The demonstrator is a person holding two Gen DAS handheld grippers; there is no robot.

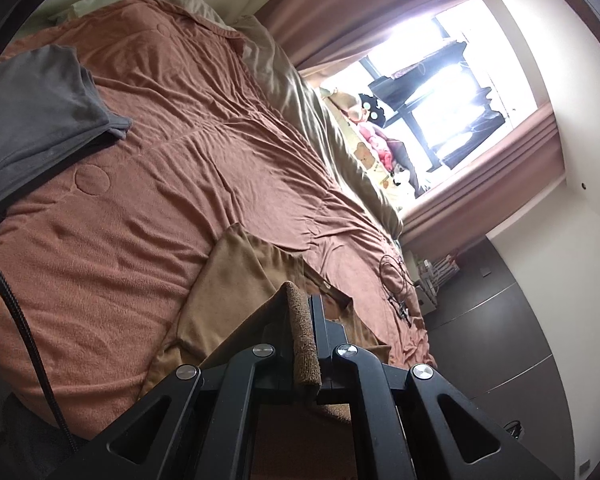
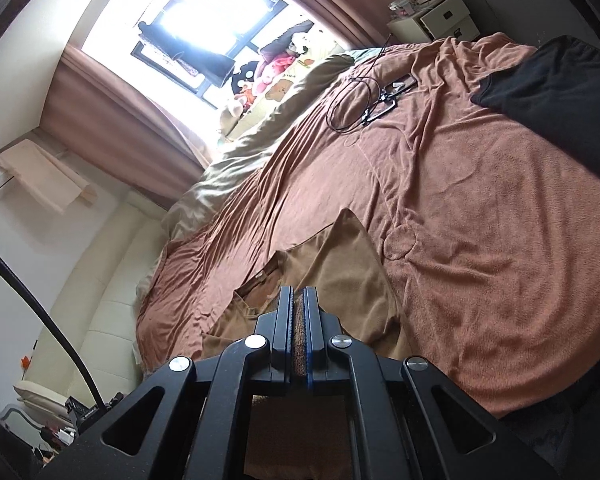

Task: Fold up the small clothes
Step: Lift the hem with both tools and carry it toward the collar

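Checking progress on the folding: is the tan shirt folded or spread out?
Partly folded: the tan shirt lies doubled on the bed, both grippers clamping its fabric.

My tan garment (image 1: 236, 280) runs under my tongs, near hem hidden; grey cloth (image 1: 40, 112) cut off left, black cloth (image 2: 560, 88) cut off right.
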